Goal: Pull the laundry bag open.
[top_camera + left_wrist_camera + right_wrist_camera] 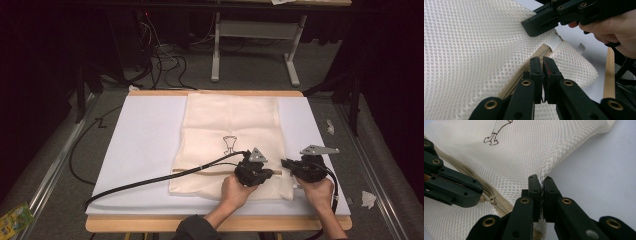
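A cream mesh bag [230, 125] with a small dark drawing [229, 143] lies flat on the white board [145, 150]. A beige zipper [524, 72] runs along its near end. My left gripper [270, 173] [542, 61] is shut at that zipper, and in the right gripper view its tip [477, 192] sits right against the metal zipper slider [489, 200]. My right gripper [286, 163] [541, 182] is shut on the bag's right edge, with mesh pinched between its jaws. In the left gripper view the right gripper [534, 26] grips beside a white tab [554, 43].
A thick black cable [150, 181] trails left from the left gripper across the board. The wooden table edge [125, 223] runs along the front. A grey table frame [255, 30] and loose cables stand on the floor behind. A green packet [15, 217] lies at the bottom left.
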`<state>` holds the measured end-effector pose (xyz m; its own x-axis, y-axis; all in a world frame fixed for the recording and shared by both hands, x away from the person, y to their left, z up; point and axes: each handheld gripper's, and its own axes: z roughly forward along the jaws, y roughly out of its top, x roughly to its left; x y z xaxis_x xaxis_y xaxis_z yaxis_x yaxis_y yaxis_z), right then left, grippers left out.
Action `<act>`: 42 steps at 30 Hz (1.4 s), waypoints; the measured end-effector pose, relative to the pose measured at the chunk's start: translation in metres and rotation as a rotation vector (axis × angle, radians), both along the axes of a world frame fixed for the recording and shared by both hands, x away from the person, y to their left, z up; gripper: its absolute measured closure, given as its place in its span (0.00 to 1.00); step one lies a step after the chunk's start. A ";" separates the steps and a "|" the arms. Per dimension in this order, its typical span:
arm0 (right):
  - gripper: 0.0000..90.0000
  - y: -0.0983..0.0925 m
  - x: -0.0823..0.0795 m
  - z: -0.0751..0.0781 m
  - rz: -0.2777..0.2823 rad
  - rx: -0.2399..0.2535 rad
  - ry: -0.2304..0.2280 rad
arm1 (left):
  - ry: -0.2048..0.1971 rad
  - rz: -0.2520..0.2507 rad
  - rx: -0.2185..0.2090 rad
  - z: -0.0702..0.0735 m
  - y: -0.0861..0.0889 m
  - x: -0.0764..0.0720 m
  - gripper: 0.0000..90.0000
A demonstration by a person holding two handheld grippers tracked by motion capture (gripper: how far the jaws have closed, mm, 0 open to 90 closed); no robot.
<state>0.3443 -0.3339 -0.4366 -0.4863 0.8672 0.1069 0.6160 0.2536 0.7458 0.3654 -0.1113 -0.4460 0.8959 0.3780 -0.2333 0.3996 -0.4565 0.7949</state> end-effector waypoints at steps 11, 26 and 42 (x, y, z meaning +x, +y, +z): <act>0.98 0.000 0.000 -0.001 0.002 0.003 0.003 | -0.015 0.002 0.009 0.002 0.003 0.000 0.97; 0.98 0.000 0.001 -0.005 -0.005 0.010 0.009 | -0.023 0.016 -0.004 0.001 0.015 -0.001 0.97; 0.98 0.000 0.001 -0.007 -0.012 0.008 0.019 | -0.024 0.026 -0.004 0.004 0.027 -0.002 0.97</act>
